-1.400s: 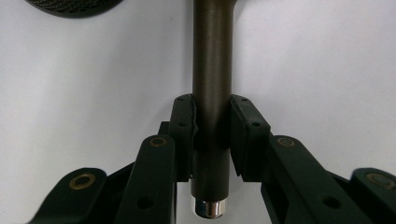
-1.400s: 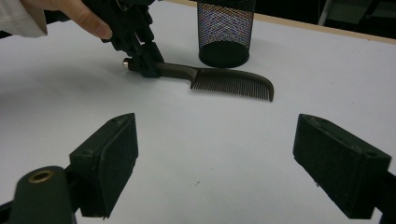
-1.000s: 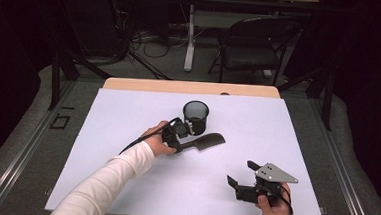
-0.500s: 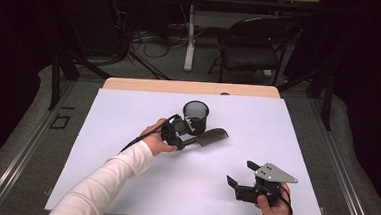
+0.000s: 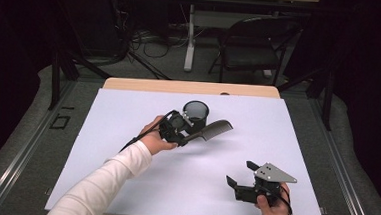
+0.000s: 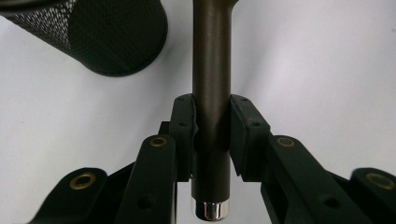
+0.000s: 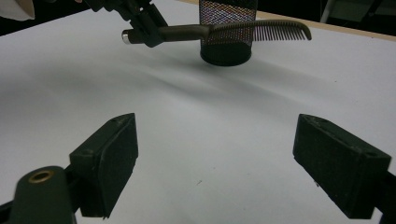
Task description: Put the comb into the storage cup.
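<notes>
A dark comb (image 5: 212, 130) hangs above the white table sheet (image 5: 128, 113), just in front of a black mesh cup (image 5: 196, 113). My left gripper (image 5: 182, 137) is shut on the comb's handle (image 6: 212, 70), both pads pressing its sides, with the handle's silver end cap toward the camera. The cup (image 6: 107, 37) stands to the upper left in the left gripper view. My right gripper (image 5: 240, 173) rests low near the front right of the table, open, with nothing between its pads (image 7: 109, 163). In the right gripper view the comb (image 7: 233, 31) is held level, teeth down, before the cup (image 7: 227, 51).
The white sheet covers a wooden table whose far edge (image 5: 189, 87) shows. Beyond it stand a chair (image 5: 252, 46) and table legs with cables on a dark floor.
The left hand has lifted the comb a little higher above the sheet, closer to the cup's rim in the high view. The right gripper has stayed where it was.
</notes>
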### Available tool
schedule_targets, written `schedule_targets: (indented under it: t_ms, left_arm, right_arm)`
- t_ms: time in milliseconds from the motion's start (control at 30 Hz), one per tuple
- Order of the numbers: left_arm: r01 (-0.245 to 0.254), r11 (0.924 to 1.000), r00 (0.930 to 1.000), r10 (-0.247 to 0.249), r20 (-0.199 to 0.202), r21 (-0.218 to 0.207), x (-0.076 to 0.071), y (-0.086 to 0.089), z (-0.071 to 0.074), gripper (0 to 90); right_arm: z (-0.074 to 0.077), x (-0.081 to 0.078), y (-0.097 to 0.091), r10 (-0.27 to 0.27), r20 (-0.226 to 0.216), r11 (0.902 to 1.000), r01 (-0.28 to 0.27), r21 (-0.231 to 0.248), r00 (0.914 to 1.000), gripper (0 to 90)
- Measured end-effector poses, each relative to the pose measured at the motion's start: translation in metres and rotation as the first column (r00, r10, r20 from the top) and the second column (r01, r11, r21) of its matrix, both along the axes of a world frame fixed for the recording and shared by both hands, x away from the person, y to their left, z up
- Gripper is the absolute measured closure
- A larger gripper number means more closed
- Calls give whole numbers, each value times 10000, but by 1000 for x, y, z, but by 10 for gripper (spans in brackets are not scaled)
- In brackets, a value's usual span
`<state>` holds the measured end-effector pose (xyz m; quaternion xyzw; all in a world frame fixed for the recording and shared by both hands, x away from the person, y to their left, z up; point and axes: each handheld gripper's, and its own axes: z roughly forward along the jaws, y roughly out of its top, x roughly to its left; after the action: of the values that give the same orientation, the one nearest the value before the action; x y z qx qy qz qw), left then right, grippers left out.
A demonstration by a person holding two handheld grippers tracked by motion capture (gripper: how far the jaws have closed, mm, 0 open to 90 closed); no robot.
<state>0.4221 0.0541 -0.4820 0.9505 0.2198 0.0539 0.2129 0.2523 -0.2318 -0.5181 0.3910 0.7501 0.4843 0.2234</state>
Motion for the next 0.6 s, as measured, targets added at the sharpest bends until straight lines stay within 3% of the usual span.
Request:
schedule_targets:
  t_ms: [300,600]
  left_arm:
    - [-361,9947,9984,402,408,-961,-8,2,9,729]
    - [-639,9786,9943,792,718,-1954,-13,9,12,729]
  right_arm:
    - [-1,1,0,-83,-11,10000,83,-1,10000,140]
    - [-2,2,0,-140,-26,9999,140,-49,9999,140]
